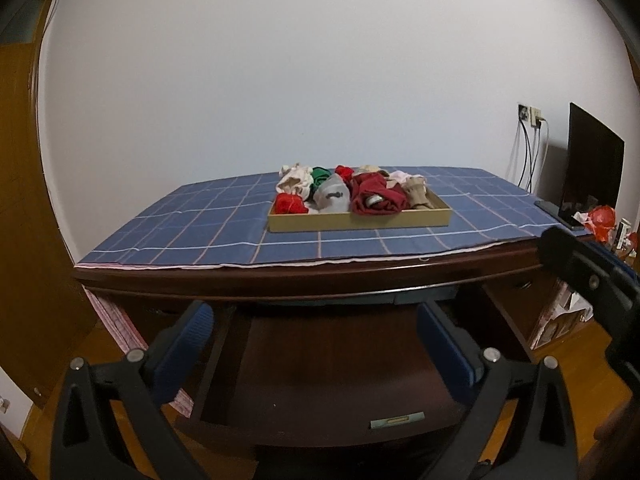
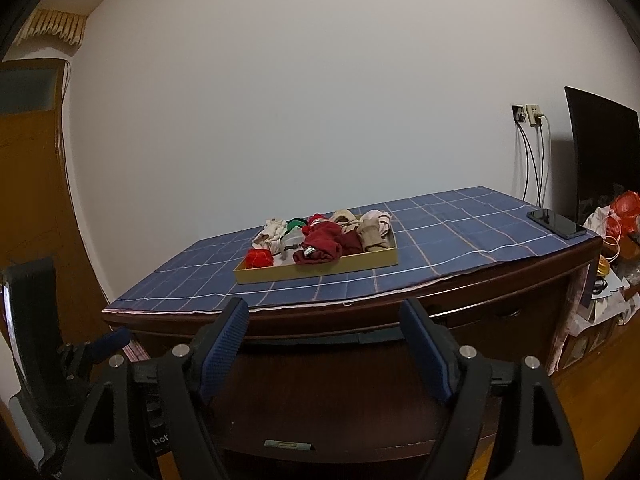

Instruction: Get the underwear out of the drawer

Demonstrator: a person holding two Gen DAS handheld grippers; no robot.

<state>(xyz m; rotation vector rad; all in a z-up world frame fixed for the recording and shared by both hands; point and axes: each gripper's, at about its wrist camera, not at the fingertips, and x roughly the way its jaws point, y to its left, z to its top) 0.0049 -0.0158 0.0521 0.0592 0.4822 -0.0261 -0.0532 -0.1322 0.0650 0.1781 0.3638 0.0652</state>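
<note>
A shallow tan tray (image 1: pixel 360 219) full of crumpled underwear stands on the blue checked cloth of a dark wooden desk; it also shows in the right wrist view (image 2: pixel 320 270). The pile holds a dark red piece (image 1: pixel 378 198), a bright red one (image 1: pixel 289 203), grey, green and beige ones. Below the desk top a dark wooden drawer (image 1: pixel 332 384) is pulled out and looks empty; it also shows in the right wrist view (image 2: pixel 320 396). My left gripper (image 1: pixel 314 332) is open above the drawer. My right gripper (image 2: pixel 324 328) is open in front of the desk edge, above the drawer.
A black phone (image 2: pixel 556 223) lies on the desk's right corner. A dark monitor (image 2: pixel 604 156) and cluttered bags (image 2: pixel 616 216) stand to the right. Cables hang from a wall socket (image 2: pixel 534 114). A wooden wardrobe (image 1: pixel 20 200) is at the left. The floor is wood.
</note>
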